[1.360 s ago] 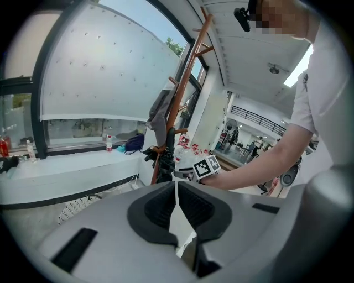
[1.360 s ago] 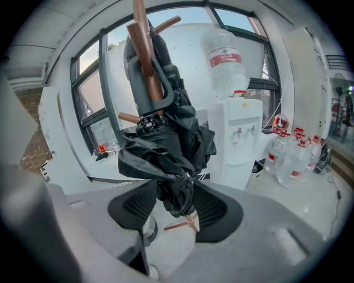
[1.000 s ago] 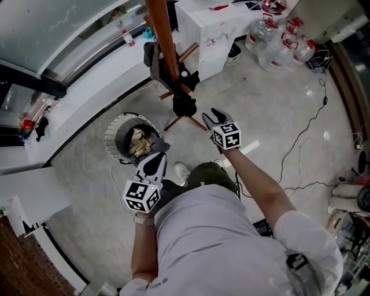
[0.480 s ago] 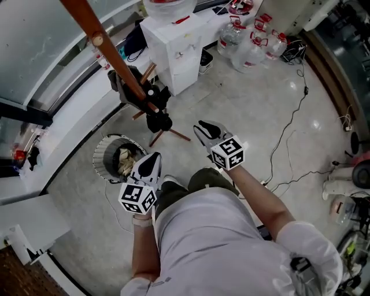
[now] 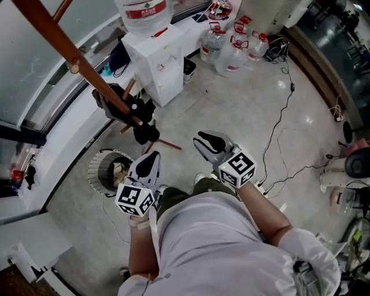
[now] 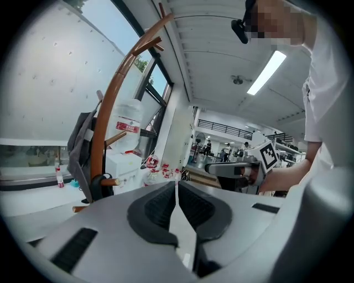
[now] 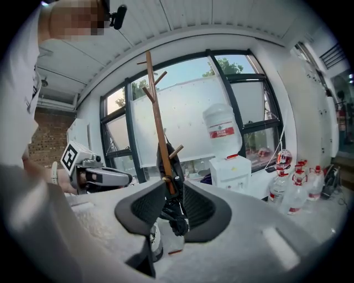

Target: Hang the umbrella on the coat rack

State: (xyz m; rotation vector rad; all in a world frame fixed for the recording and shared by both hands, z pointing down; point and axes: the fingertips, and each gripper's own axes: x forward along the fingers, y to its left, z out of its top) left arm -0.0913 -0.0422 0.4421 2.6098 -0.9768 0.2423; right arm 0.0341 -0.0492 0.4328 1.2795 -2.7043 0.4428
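Judging by the black umbrella dangling from a low peg of the coat rack, we reckon the hanging is done, since our left tool and right tool sit closed, empty and well apart from it.

A white water dispenser, topped by an inverted bottle, stands on the pale polished floor. Several large water jugs cluster just beside it. A round waste bin holding crumpled paper sits near the white window ledge. Black cables trail across the floor.
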